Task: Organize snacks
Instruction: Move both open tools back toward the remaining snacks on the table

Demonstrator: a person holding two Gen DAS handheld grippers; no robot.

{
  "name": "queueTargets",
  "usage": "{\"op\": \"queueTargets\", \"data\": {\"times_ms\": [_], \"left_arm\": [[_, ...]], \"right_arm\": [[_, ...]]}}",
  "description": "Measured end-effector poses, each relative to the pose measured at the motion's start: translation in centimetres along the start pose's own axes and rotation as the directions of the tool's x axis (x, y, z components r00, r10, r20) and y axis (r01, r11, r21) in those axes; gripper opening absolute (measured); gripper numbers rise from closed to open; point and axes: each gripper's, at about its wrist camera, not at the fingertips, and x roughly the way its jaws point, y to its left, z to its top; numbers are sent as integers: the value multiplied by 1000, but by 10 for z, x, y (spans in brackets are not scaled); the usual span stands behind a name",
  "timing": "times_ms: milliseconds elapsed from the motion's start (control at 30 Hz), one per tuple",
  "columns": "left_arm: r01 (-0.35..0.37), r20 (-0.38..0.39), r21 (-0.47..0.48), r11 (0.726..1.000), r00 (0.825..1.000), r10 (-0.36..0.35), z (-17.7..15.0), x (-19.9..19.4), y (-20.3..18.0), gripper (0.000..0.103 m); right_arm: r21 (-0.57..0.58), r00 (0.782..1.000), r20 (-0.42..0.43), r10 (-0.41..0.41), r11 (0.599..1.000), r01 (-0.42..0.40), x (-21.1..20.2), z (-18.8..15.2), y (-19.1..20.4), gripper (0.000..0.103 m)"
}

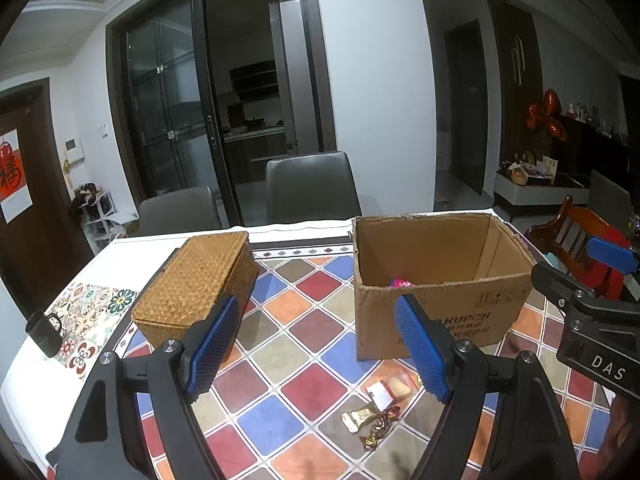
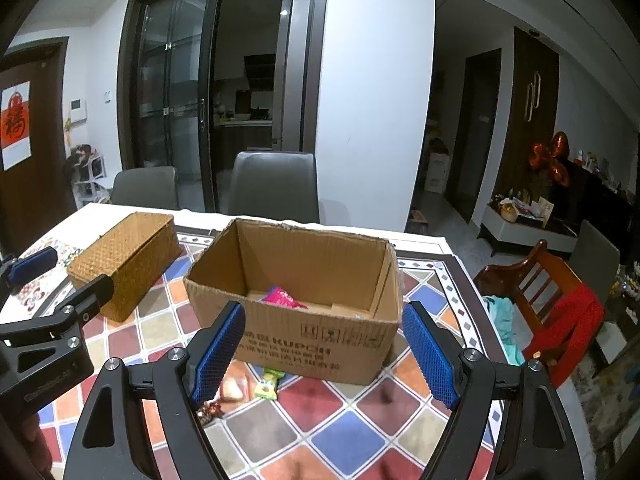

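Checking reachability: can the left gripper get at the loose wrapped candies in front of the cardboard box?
Probably yes: left gripper is open, wrapped candies lie uncovered on the tablecloth just below, clear of the cardboard box.

I see a cardboard box (image 2: pixel 304 320) of matt brown corrugated paper, its top edges a little rough. Beside it the basket (image 1: pixel 196 284) is woven straw, coarse and dull. The tablecloth (image 1: pixel 288 320) looks smooth, with a soft shine. The snacks (image 1: pixel 376 408) have glossy foil and plastic wrappers. My left gripper (image 1: pixel 320 348) has blue rubbery textured pads on matt black plastic.
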Motion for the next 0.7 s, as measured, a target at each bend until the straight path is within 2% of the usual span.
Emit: {"op": "queueTargets", "data": {"times_ms": [700], "left_arm": [[14, -15, -15, 1000, 1000, -14, -52, 5, -6, 78]], "right_arm": [[-33, 997, -71, 36, 999, -38, 19, -38, 8, 82]]}}
